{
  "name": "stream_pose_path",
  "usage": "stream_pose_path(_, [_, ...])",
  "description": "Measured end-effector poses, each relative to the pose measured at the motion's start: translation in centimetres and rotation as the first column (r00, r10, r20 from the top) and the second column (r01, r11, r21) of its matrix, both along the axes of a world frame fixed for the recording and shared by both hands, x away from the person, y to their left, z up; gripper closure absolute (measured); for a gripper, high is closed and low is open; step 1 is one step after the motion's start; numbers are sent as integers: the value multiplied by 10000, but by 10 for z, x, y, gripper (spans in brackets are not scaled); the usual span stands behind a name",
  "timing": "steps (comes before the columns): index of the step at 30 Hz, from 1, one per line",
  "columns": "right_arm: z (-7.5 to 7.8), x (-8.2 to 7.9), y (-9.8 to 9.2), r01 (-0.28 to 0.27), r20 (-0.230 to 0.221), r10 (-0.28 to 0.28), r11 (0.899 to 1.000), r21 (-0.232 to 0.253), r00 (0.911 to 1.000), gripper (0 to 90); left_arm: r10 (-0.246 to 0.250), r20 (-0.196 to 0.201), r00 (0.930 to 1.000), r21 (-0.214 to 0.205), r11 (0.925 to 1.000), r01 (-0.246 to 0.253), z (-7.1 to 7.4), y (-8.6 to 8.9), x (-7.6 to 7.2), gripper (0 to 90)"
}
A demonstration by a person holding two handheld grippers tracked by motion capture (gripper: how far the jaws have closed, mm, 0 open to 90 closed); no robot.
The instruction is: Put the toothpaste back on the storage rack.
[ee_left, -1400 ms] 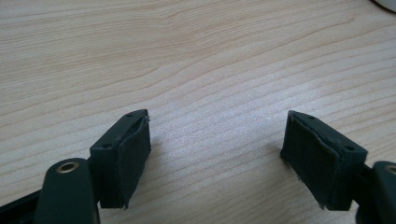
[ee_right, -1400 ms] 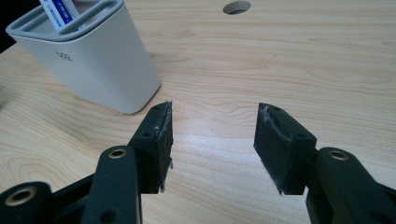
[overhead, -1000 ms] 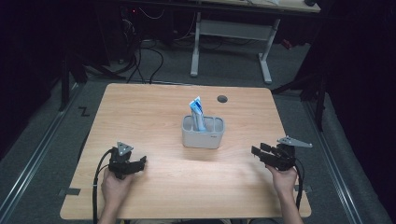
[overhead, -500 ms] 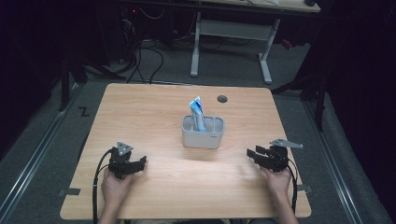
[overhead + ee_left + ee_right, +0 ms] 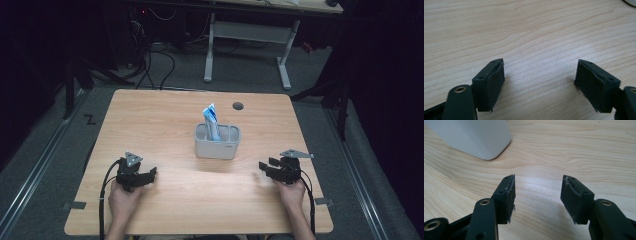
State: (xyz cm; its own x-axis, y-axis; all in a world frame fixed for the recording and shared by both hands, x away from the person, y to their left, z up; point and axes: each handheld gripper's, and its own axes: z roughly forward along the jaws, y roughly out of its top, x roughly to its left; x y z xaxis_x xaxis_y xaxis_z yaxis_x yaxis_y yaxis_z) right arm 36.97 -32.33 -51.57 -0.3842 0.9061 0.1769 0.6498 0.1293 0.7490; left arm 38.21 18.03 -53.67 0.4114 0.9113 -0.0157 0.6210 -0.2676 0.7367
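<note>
A grey holder (image 5: 218, 141) with several compartments stands in the middle of the wooden table (image 5: 165, 115), and a blue and white tube (image 5: 211, 121) sticks up from its left compartment. My left gripper (image 5: 150, 174) rests low on the table at the near left, open, with bare wood between its pads (image 5: 495, 82). My right gripper (image 5: 264, 167) sits at the near right, open and holding nothing, pointing left toward the holder (image 5: 474, 137), whose pale corner lies just ahead of its fingertips (image 5: 507, 195).
A round cable hole (image 5: 238, 106) sits near the table's far edge. A white desk frame (image 5: 247, 45) and cables stand on the floor beyond. Metal rails run along both sides of the table.
My right gripper has dropped lower and shifted left toward the table's middle. The left gripper has stayed still.
</note>
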Motion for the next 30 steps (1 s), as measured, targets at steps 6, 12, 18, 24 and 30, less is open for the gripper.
stream_pose_path(6, [-6, 3, 5, 19, -63, -22, 9993, -370, 10000, 455, 13, 9, 10000, -28, 10000, -13, 0, 0, 0, 239])
stream_pose_path(12, [-11, 6, 9, 33, -39, -36, 9979, -653, 10000, 455, 13, 6, 10000, -32, 10000, -13, 0, 0, 0, 238])
stream_pose_path(18, [-14, 7, 13, 73, 18, -72, 9956, -932, 10000, 452, 13, 4, 10000, -33, 10000, -13, 0, 0, 0, 238])
stream_pose_path(24, [-14, 8, 15, 146, 170, -128, 9934, -1137, 9998, 446, 13, 7, 10000, -26, 10000, -13, 0, 0, 0, 238])
stream_pose_path(30, [-14, 8, 17, 173, 198, -147, 9908, -1346, 9997, 432, 16, 9, 10000, -29, 10000, -16, 0, 0, 0, 238])
